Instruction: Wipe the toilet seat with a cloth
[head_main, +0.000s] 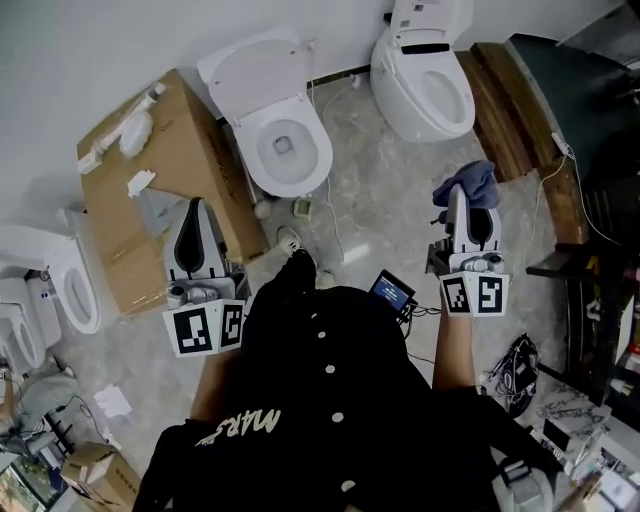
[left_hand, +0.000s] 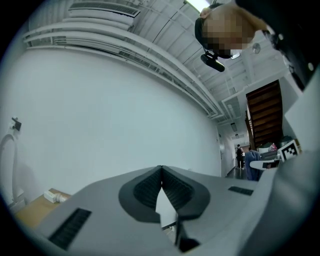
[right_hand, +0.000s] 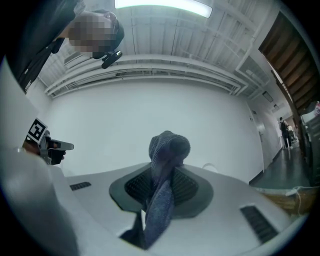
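No wiping is judged to have been done: the cloth (right_hand: 167, 150) is clamped between the jaws of the right gripper (head_main: 472, 205), bunched above them and trailing down between them, and it is held in the air at the right of the head view, well apart from any toilet. The left gripper (left_hand: 161, 172) is seen with its jaws together and nothing between them. The nearest likely target is the toilet (head_main: 318, 150) at upper centre, whose lid (head_main: 245, 70) is raised and whose seat is exposed; which toilet is meant cannot be told, since a second one (head_main: 425, 90) stands at upper right and others (head_main: 75, 290) at the left edge. The whole job is therefore taken to remain: the cloth has to be carried forward and down to a seat and drawn round it. A cardboard box (head_main: 175, 170) stands just beside the central toilet at upper left, and cables (head_main: 335, 215) and small items (head_main: 302, 207) lie on the floor in front of it.
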